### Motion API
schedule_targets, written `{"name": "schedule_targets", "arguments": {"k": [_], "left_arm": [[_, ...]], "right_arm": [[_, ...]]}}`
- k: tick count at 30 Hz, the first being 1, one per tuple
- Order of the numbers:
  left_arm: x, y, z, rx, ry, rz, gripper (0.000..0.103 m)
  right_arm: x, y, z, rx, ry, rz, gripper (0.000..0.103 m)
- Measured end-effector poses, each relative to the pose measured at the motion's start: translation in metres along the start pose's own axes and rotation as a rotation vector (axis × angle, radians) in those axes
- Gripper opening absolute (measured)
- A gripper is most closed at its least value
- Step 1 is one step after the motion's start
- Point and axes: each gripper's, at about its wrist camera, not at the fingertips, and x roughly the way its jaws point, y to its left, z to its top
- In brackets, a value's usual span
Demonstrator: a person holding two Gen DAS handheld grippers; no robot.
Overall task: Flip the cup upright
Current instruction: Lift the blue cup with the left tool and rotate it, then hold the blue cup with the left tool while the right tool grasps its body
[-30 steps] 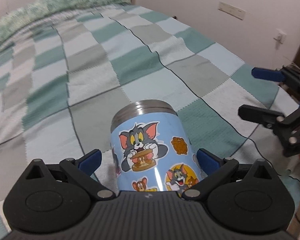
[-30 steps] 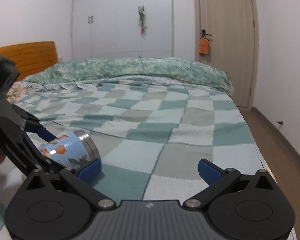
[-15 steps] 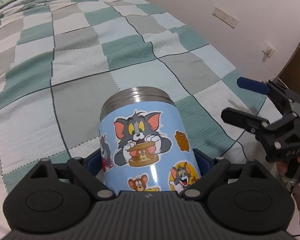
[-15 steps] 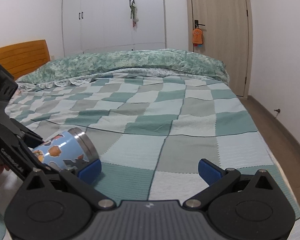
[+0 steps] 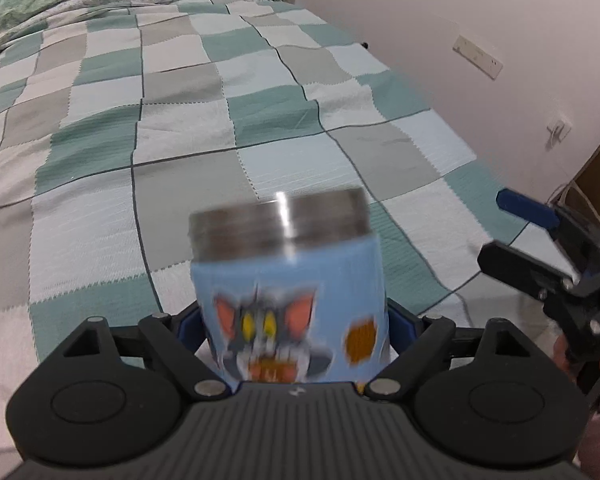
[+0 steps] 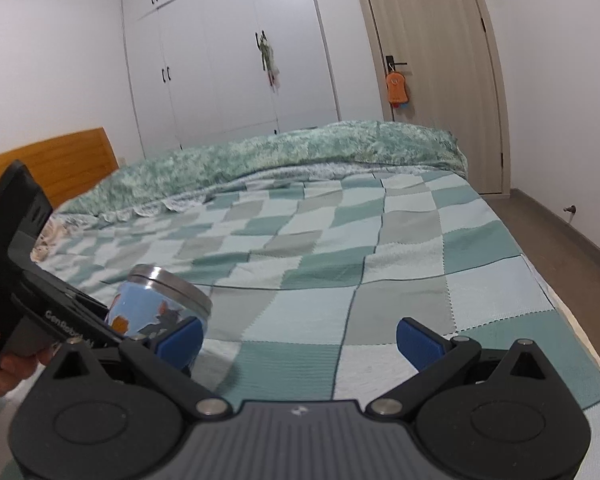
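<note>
A: Item one, largest: bed with a green, grey and white checked blanket [image 5: 188,128]. Role?

B: It lies under everything. The cup hangs above its near end, close to the foot edge; no contact with the blanket shows in either view.

A: Item two: left tool [image 5: 294,326], black frame, blue pads.

B: Closed on the lower body of the cup, one pad on each side. The cup sits straight ahead between its fingers.

A: Item three: right tool [image 6: 300,338], same build.

B: Fingers spread wide, nothing between them. It stands just off to the cup's right, apart from it. The left tool is the nearer one, being in contact.

A: Item four: light-blue cylindrical metal cup with cartoon cat stickers and a bare steel band at one end [image 5: 288,284].

B: Long axis runs forward along the left tool's fingers, steel band farthest from the tool. In the right wrist view it [image 6: 160,306] is tilted, band end raised and leaning right, neither flat nor vertical. Judgement: the flip is partway, and more rotation of the left wrist is needed before setting down.

A: Surface condition?

B: Stickers blurred; whether the band end is the open mouth, I cannot tell.
</note>
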Motion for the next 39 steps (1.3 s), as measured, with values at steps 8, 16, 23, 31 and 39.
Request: {"name": "schedule_targets", "arguments": {"k": [8,16,23,31,39], "left_arm": [[-0.057,-0.015,-0.029,-0.035,-0.017,0.002,0.085],[-0.127,-0.027,-0.085,-0.012,0.053,0.032,0.085],[-0.108,-0.006,-0.125,-0.114,0.196,0.059,0.085],[-0.078,0.012,-0.121,-0.207,0.008,0.088,0.085],[-0.073,0.011,-0.125,-0.174,-0.05,0.121,0.092]], "right_arm": [[-0.035,0.02,-0.001,0.025,-0.025,0.056,0.103],[-0.071,0.067,-0.012,0.011,-0.037,0.163,0.103],[-0.087,0.099,-0.039,0.02,0.008,0.21,0.103],[-0.095,0.095,-0.066,0.052,0.065,0.129,0.103],[-0.094,0.1,-0.073,0.05,0.099,0.057,0.103]]}}
